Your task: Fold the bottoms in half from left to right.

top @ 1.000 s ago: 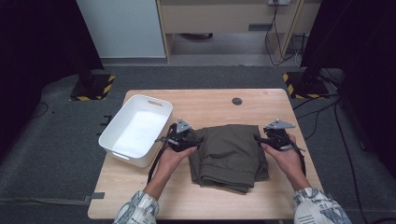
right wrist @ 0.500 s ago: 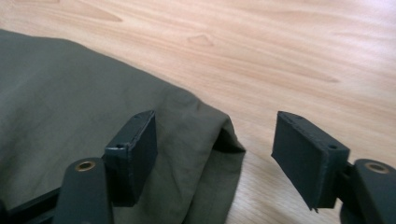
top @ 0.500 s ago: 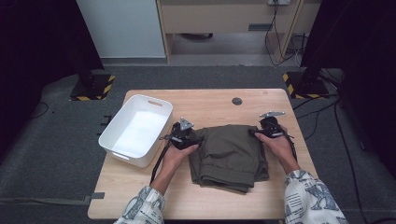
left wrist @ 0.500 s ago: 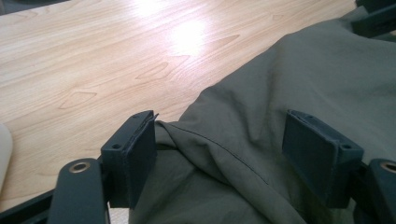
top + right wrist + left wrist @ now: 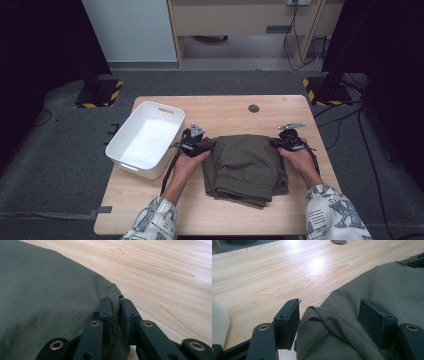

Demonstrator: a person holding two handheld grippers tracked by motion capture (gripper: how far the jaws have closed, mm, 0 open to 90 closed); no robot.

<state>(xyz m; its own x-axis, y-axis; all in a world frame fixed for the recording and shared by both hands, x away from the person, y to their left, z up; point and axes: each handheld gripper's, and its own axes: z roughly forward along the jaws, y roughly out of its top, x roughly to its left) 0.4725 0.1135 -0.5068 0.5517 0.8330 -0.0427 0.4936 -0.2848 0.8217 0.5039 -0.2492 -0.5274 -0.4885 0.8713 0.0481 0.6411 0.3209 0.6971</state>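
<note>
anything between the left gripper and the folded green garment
No. The left gripper already straddles a bunched corner of the olive garment; its fingers stand apart, closing in. The right gripper has just clamped the opposite corner.

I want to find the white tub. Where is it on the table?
In the high view the white tub sits on the table's left side, partly over the left edge, just left of the left gripper and the folded green garment.
</note>
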